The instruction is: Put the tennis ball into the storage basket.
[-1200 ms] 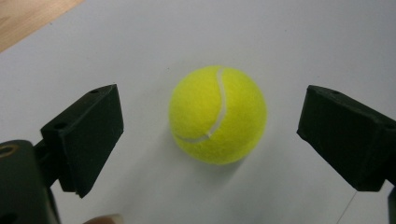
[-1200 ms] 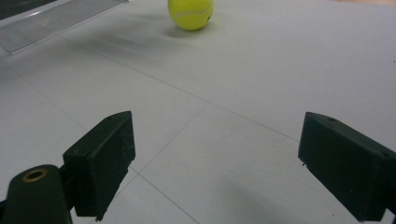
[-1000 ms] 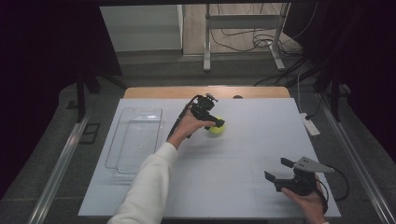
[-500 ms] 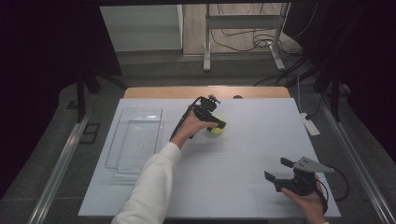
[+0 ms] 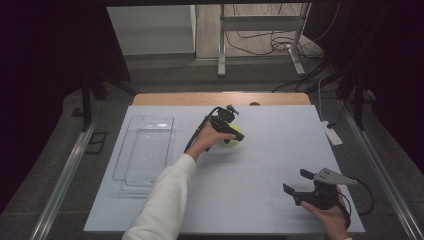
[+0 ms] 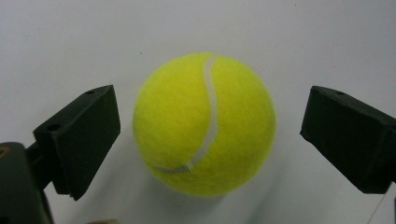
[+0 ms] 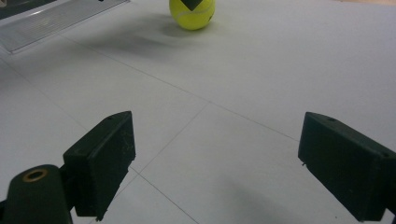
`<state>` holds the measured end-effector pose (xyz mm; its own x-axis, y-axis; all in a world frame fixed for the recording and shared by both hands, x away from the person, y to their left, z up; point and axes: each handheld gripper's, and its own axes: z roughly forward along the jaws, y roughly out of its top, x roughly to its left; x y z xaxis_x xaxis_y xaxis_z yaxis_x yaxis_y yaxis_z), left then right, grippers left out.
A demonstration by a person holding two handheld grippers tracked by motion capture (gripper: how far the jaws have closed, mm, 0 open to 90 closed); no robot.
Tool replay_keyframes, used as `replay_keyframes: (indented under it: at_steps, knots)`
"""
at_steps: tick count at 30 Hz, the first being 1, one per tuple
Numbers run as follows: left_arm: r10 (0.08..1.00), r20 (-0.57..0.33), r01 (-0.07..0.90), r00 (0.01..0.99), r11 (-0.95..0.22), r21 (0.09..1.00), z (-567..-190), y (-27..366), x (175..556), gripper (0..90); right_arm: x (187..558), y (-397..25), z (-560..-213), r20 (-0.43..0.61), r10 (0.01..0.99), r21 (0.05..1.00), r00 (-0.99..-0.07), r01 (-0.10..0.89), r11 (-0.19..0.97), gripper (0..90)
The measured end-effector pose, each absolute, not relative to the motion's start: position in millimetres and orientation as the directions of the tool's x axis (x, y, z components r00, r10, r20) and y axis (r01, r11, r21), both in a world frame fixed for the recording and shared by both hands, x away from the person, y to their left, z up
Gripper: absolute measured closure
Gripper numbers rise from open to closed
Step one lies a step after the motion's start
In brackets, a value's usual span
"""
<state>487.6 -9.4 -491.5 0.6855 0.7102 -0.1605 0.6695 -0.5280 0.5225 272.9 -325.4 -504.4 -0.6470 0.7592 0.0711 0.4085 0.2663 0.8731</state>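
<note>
Reaching out over the middle of the white table [image 5: 240, 200], the person's left hand [image 5: 207, 140] holds the left gripper [image 5: 231, 134] right at the tennis ball [image 5: 233, 136]. From the high view the gripper's black body covers part of the ball, and whether the jaws touch it cannot be told from up there. The left gripper view settles it: the ball [image 6: 204, 123] sits on the bare surface between the two black jaws, which stand spread wide with a clear gap on either side, so nothing is gripped. That view also shows the ball's white seam curving down its face.

Near the front right corner the right hand [image 5: 330, 215] holds the right gripper [image 5: 299, 181], well apart from the ball. Its own view shows the jaws wide apart with only bare table between them, and the ball [image 7: 192, 14] far off, with a dark jaw tip of the other gripper in front of it.

A clear plastic tray [image 5: 145, 150] lies at the table's left side; the right gripper view catches its edge [image 7: 56, 21].
</note>
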Motion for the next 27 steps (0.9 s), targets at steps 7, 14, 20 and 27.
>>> replay_keyframes:
  at_steps: [7,14,20,27]
  knots:
    - [0.724,-0.115,0.665,0.680,-0.542,0.514,-494.4,-11.6,485.6,21.0,272.8,-325.8,-504.3,0.072,0.759,0.874,-0.647,0.408,0.264,11.1]
    - [0.724,-0.099,0.659,0.682,-0.551,0.513,-493.3,-9.6,484.2,27.2,272.4,-325.7,-503.8,0.069,0.760,0.875,-0.646,0.406,0.265,11.2]
    - [0.713,-0.071,0.640,0.697,-0.574,0.511,-490.8,-10.6,481.0,27.5,271.9,-326.1,-503.2,0.069,0.762,0.876,-0.643,0.405,0.263,11.3]
    - [0.710,-0.076,0.628,0.700,-0.562,0.538,-483.2,-5.9,476.7,27.6,272.0,-326.0,-503.2,0.068,0.763,0.875,-0.643,0.405,0.263,11.3]
